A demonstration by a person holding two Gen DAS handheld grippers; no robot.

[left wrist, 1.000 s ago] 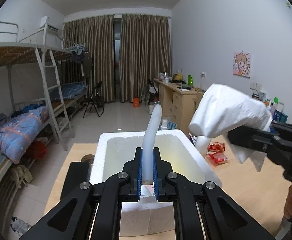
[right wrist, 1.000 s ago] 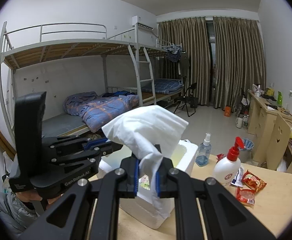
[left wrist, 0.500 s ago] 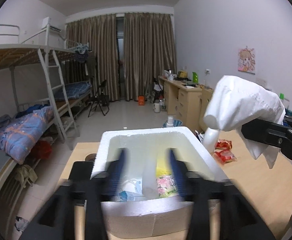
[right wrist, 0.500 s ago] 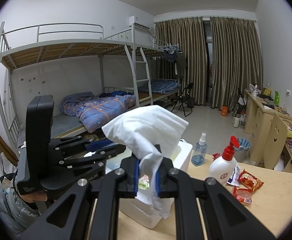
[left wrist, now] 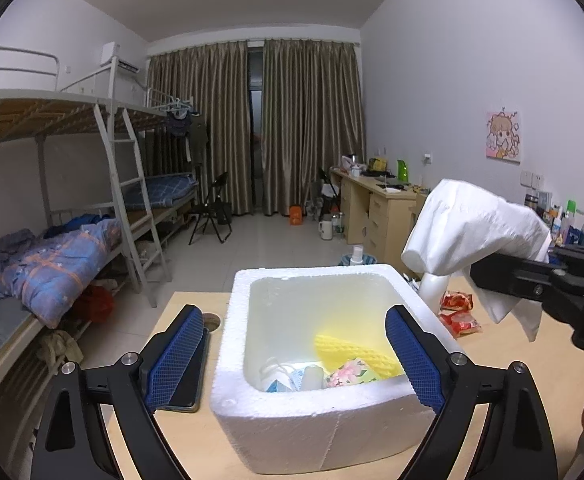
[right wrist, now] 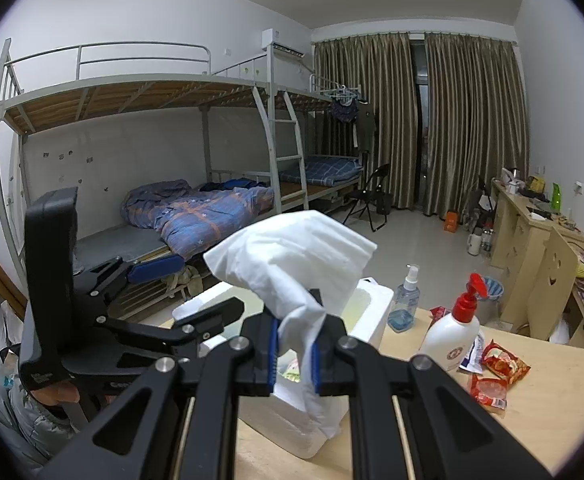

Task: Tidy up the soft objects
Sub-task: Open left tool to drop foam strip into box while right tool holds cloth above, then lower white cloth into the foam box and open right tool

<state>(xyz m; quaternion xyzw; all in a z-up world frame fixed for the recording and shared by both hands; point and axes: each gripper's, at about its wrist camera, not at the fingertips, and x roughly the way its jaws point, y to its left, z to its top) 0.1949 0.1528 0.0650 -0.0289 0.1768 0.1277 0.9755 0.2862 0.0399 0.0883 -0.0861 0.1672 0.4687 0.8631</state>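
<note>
Left gripper [left wrist: 295, 354]: jaws spread wide, nothing between the blue pads [left wrist: 175, 356]. It hangs over the near end of the white foam box [left wrist: 331, 432], pads straddling the box width, one on each side of it.

Inside the box, just ahead of and below the jaws: a yellow knitted item [left wrist: 355, 354] against the right wall, a floral-print packet [left wrist: 349, 374] in front of it, a small white cylinder [left wrist: 311, 376], and blue-white soft bits [left wrist: 280, 378] at left. A dark flat slab [left wrist: 190, 376] lies on the wooden table [left wrist: 196, 448] just behind the left pad.

Right gripper [right wrist: 295, 354]: jaws closed narrow, pinching the white tissue pack [right wrist: 292, 256] by its lower neck; the bulk puffs out above the jaws and a tail hangs below. In the left wrist view the pack is up and to the right of the box, off its right rim, not inside.

Beyond the right jaws, on the table: clear spray bottle [right wrist: 403, 300] just beside the box's far corner, white pump bottle with a red head [right wrist: 451, 332] further right, red snack packets [right wrist: 495, 376] near it.
</note>
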